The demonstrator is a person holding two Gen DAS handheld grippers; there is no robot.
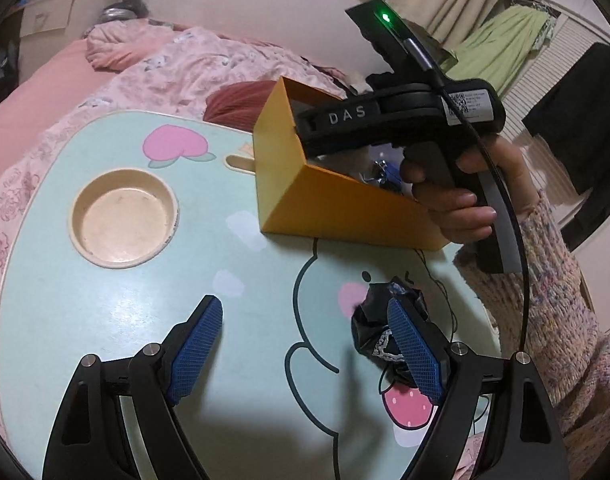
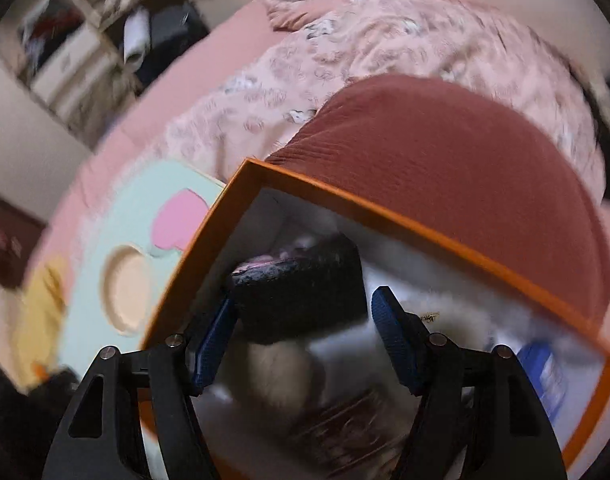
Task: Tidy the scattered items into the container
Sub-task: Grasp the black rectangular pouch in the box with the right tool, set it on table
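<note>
Left claw (image 1: 301,340) spread wide above the mint-green cartoon-printed counter (image 1: 153,320), nothing between the blue ribbed pads (image 1: 197,348). Crumpled black item with a pale lace-like trim (image 1: 371,328) lying on the counter at about 3 o'clock of that claw, partly hidden behind its right pad; contact cannot be told. Round cream recessed cup holder (image 1: 123,220) at 10 o'clock. Orange cardboard box with a white interior (image 1: 337,208) standing at 1 o'clock on the counter's far side, near the pink floral bedding (image 1: 193,64).

Right claw (image 2: 305,332), seen in the left wrist view as a black handheld body (image 1: 397,116) gripped by the right hand (image 1: 461,200), reaching over the box rim (image 2: 385,208). Right wrist view blurred. Right claw spread, hanging over the open box. Dark fuzzy black lump (image 2: 305,284) inside, at 12 o'clock of the claw, touching or just beside the left pad (image 2: 211,344) and apart from the right pad. White fluffy material (image 2: 281,364) and a blue-and-white packet (image 2: 545,372) also in the box, the packet at 3 o'clock. Dull red ribbed cushion (image 2: 457,152) beyond the box.
</note>
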